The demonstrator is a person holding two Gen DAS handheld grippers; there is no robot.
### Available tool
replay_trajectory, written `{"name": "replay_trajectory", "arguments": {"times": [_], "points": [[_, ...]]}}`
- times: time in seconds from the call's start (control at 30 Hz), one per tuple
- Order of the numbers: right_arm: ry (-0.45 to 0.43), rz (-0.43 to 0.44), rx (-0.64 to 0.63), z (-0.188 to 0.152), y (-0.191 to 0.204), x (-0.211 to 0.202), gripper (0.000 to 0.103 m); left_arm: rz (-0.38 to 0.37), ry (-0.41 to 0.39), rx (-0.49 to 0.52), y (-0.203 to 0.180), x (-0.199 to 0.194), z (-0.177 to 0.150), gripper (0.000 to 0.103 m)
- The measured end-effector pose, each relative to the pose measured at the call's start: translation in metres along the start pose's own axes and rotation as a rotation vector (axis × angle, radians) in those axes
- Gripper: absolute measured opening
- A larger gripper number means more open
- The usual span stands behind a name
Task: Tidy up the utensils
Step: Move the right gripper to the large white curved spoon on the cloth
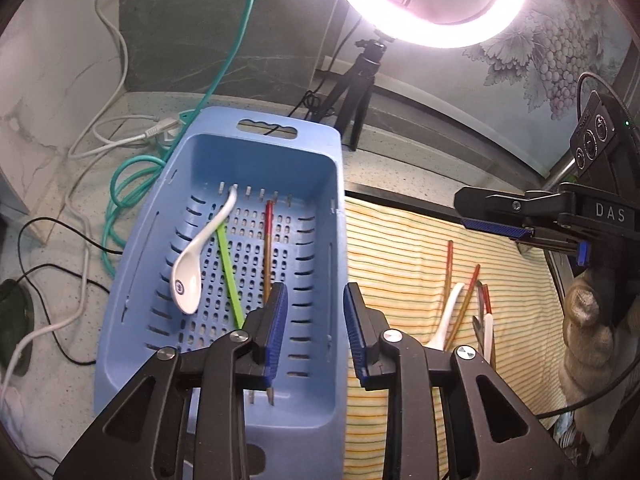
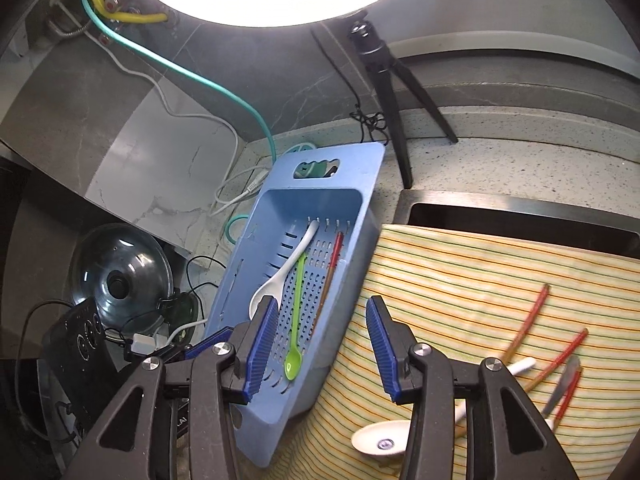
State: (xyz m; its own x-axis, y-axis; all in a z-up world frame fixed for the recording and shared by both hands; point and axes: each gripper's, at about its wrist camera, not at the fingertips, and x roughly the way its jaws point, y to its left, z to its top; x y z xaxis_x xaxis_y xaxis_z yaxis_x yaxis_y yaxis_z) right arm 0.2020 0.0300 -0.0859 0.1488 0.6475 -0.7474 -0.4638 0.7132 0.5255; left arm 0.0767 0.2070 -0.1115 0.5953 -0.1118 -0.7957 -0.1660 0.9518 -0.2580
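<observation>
Nearest my left gripper (image 1: 315,316), the jaws are standing apart with nothing between them, hovering over the blue basket (image 1: 256,152), where a white spoon (image 1: 192,268), a green spoon (image 1: 230,276) and a red-tipped chopstick (image 1: 268,248) are lying lengthwise, presumably so they fit the slotted floor. My right gripper (image 2: 322,340) is gaping wider, also empty. Its camera is showing what the left barely catches: a second white spoon (image 2: 380,440) and loose chopsticks (image 2: 528,320) waiting on the striped cloth (image 2: 460,272). Beyond, the ring light (image 1: 432,0) is glaring.
</observation>
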Motion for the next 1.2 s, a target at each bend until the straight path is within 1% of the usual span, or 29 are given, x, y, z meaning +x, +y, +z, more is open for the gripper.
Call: {"name": "replay_trajectory", "arguments": {"times": [0.27, 0.3, 0.37, 0.47, 0.57, 0.7, 0.8, 0.93, 1.0, 1.2], "points": [[-0.023, -0.01, 0.038, -0.005, -0.039, -0.05, 0.042, -0.046, 0.014, 0.028, -0.028, -0.005, -0.017, 0.028], [-0.026, -0.014, 0.048, -0.008, -0.045, -0.056, 0.042, -0.053, 0.018, 0.028, -0.031, -0.005, -0.019, 0.029], [-0.026, -0.017, 0.065, -0.011, -0.057, -0.064, 0.042, -0.08, 0.02, 0.016, -0.039, -0.003, -0.025, 0.041], [-0.012, -0.015, 0.104, -0.018, -0.076, -0.071, 0.042, -0.099, 0.039, 0.02, -0.051, -0.001, -0.033, 0.041], [0.002, -0.02, 0.121, -0.026, -0.087, -0.072, 0.042, -0.126, 0.065, -0.001, -0.062, 0.002, -0.044, 0.041], [0.028, -0.007, 0.14, -0.037, -0.098, -0.062, 0.042, -0.142, 0.094, -0.011, -0.073, 0.007, -0.056, 0.041], [0.059, 0.005, 0.161, -0.043, -0.104, -0.05, 0.042, -0.155, 0.117, -0.037, -0.075, 0.012, -0.065, 0.041], [0.102, 0.022, 0.199, -0.048, -0.112, -0.029, 0.042, -0.143, 0.151, -0.031, -0.081, 0.02, -0.076, 0.041], [0.122, 0.034, 0.208, -0.05, -0.114, -0.019, 0.042, -0.126, 0.165, -0.025, -0.083, 0.024, -0.08, 0.041], [0.175, 0.043, 0.235, -0.052, -0.117, 0.008, 0.042, -0.111, 0.186, -0.03, -0.084, 0.032, -0.082, 0.041]]}}
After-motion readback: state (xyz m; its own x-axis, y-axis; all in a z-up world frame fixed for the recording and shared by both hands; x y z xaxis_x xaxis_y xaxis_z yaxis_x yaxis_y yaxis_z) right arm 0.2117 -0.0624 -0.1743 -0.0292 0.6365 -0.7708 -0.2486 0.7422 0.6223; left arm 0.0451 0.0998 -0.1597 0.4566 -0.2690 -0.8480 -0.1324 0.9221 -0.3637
